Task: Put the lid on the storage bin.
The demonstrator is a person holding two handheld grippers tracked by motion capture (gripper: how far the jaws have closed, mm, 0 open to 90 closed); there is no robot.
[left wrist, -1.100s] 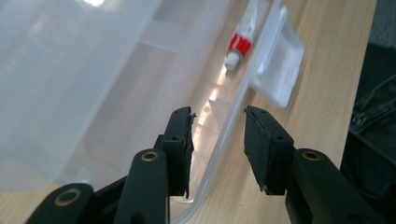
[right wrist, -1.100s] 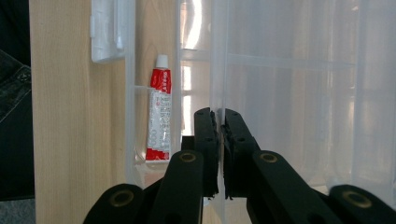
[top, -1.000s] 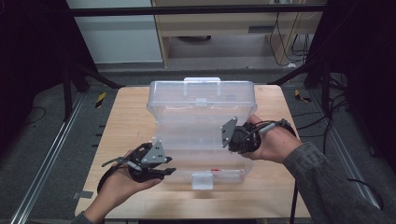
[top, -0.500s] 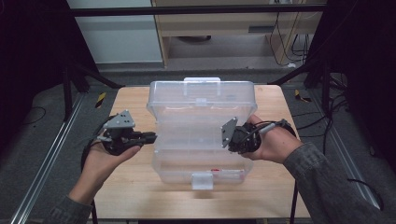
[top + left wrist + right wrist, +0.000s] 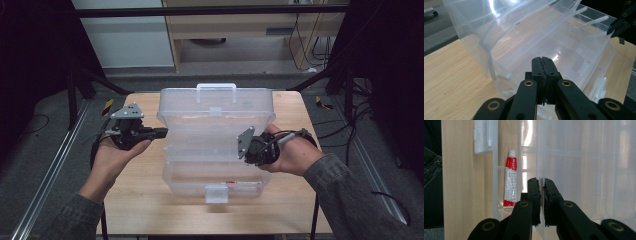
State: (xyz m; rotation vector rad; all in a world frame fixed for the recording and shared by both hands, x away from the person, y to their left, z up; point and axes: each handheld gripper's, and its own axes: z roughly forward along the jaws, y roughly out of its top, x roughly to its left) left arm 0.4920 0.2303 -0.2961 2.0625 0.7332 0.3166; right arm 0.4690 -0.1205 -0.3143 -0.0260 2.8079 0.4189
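Your right gripper point(image 5: 539, 195) has its jaws nearly shut, pinching a thin clear wall of the box point(image 5: 216, 145) at mid-table. Your left gripper point(image 5: 543, 75) is fully shut and holds nothing, hovering beside the box's left wall. The lid point(image 5: 217, 112) leans open at the back. A red tube point(image 5: 510, 182) lies in the front tray. The plastic looks light, slick and flexible, so grip the rims. A second ago, your left gripper was near the front corner.
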